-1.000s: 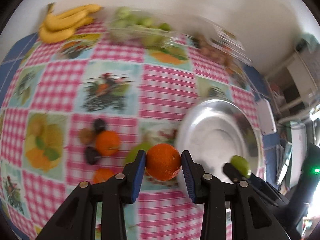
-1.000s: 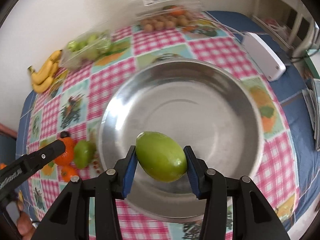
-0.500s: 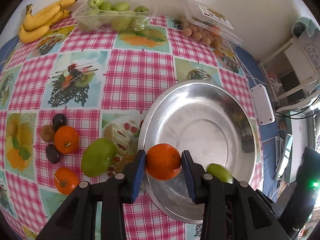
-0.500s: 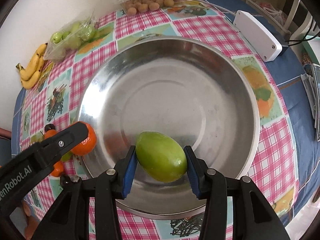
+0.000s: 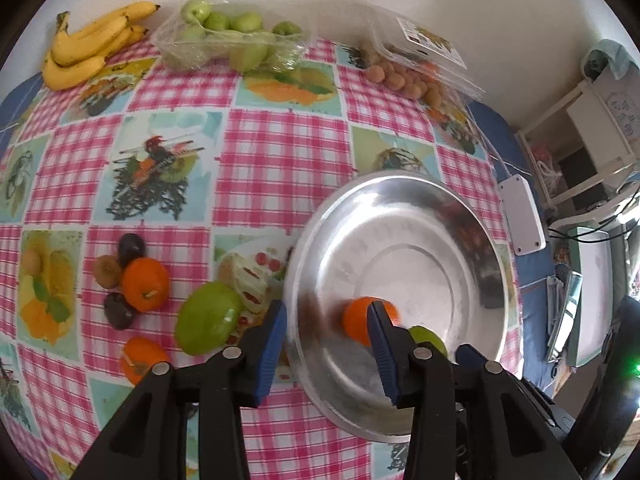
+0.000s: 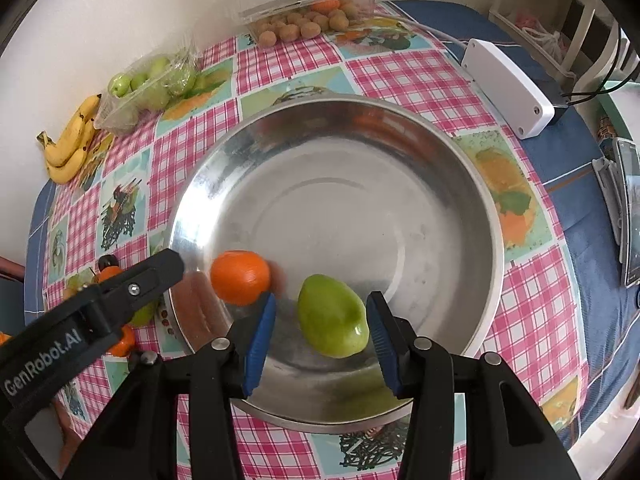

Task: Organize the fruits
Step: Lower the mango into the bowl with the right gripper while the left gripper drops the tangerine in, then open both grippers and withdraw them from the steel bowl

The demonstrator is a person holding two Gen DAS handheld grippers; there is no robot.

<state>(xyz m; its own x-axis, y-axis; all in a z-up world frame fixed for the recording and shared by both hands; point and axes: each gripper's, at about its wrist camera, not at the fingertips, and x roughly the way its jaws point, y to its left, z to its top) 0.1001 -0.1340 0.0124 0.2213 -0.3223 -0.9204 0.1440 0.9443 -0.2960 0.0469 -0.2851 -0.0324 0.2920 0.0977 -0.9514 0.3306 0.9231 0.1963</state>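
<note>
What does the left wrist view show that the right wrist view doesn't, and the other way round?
Only the left wrist view shows the two plums and the kiwi in full on the cloth. Only the right shows the whole mango between the open right hand-held gripper, and the phone. Both show the bowl, the orange in it, the bananas and the open left hand-held gripper.

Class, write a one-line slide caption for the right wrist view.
Right gripper open over the steel bowl, green mango and orange loose inside, left gripper beside the rim.
</note>
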